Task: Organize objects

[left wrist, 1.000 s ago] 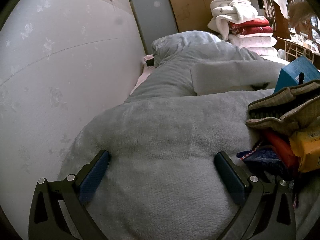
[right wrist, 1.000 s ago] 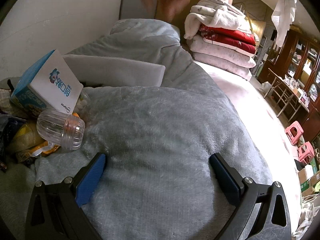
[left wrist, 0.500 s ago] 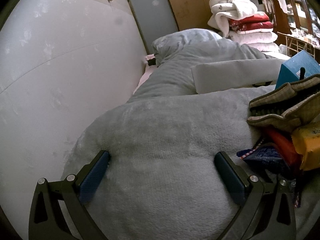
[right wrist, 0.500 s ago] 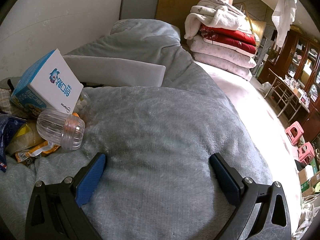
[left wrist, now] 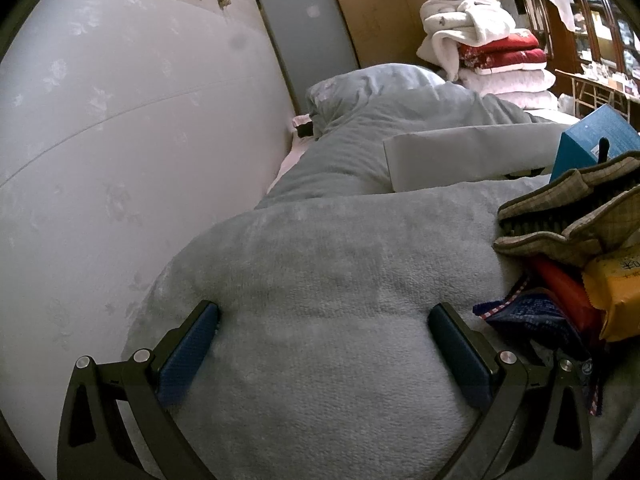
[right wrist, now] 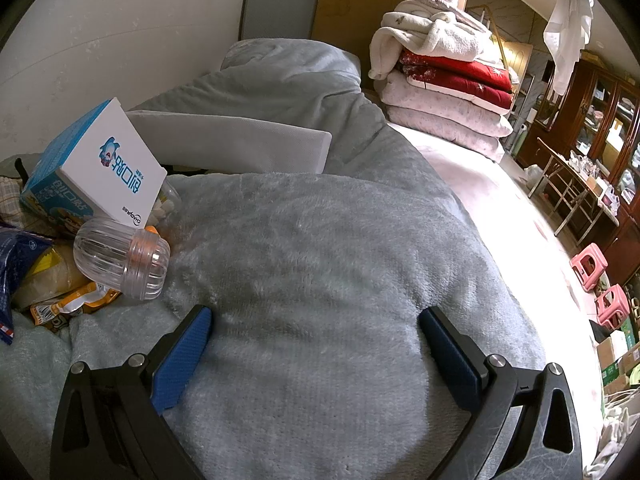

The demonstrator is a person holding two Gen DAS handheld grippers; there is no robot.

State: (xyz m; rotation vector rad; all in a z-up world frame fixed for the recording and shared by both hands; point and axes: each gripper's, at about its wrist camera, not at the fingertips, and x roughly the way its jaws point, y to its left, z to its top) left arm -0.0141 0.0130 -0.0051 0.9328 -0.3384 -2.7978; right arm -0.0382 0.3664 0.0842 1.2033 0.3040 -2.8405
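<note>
Grey blanket (left wrist: 328, 272) on bed; left claw (left wrist: 323, 316) and right claw (right wrist: 314, 320) hover low over it, both released, empty.

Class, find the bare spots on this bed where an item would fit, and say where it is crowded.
Free: the grey blanket between the clear jar and pink sheet. Also free toward the wall. Crowded: around the checked pouch, snack packets and blue box.

Left gripper (left wrist: 323, 316): jaws spread wide, blue-padded fingers (left wrist: 188, 352) pointing forward and slightly downward; nothing lies between them. Right gripper (right wrist: 314, 320): likewise spread wide and empty; blue pads (right wrist: 450, 356) face inward.
</note>
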